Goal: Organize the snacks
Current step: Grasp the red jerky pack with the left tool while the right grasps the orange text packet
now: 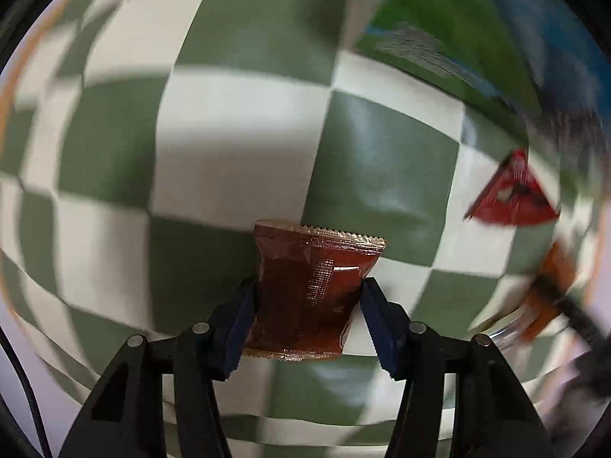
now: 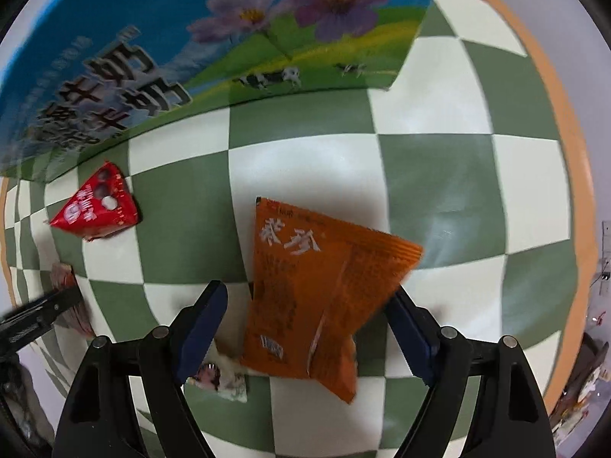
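Observation:
My left gripper points down at the table and is shut on a dark red-brown snack packet. Both blue pads press its sides and pinch it in at the middle. In the right wrist view an orange snack packet with white characters lies on the chequered cloth between the fingers of my right gripper. That gripper is open. Its left pad stands clear of the packet, and its right pad is at the packet's edge.
A red triangular packet lies near a large blue-and-green milk carton box. A small flowered packet lies under the right gripper's left finger. The green-and-white cloth ends at an orange table rim.

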